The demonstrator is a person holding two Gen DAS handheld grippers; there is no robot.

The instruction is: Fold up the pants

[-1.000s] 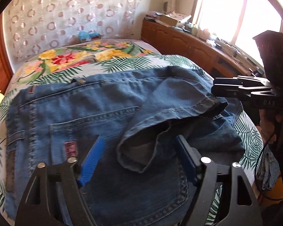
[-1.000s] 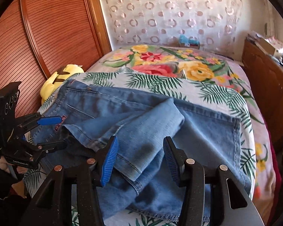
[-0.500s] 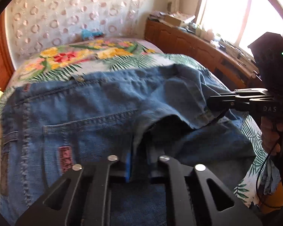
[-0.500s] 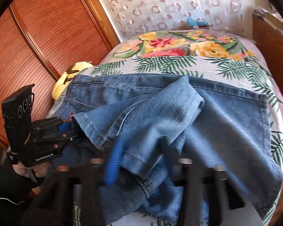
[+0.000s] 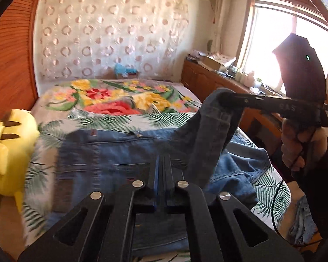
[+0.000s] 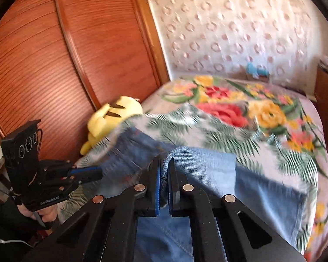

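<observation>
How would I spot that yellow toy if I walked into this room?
Start at the bed with the flowered cover. Go to its side nearest the reddish wooden wardrobe; the yellow plush toy sits at that edge, beside the blue jeans. It is the only plain bright yellow thing there, with dark stripes on it.

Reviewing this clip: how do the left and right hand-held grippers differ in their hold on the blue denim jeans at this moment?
The right hand-held gripper pinches a fold of the blue denim jeans between its fingers and holds that end raised off the floral bedspread. On the left hand-held gripper, no denim shows between the fingers in either view, so a grip cannot be confirmed. Both have their jaws closed, and both hover above the jeans.
</observation>
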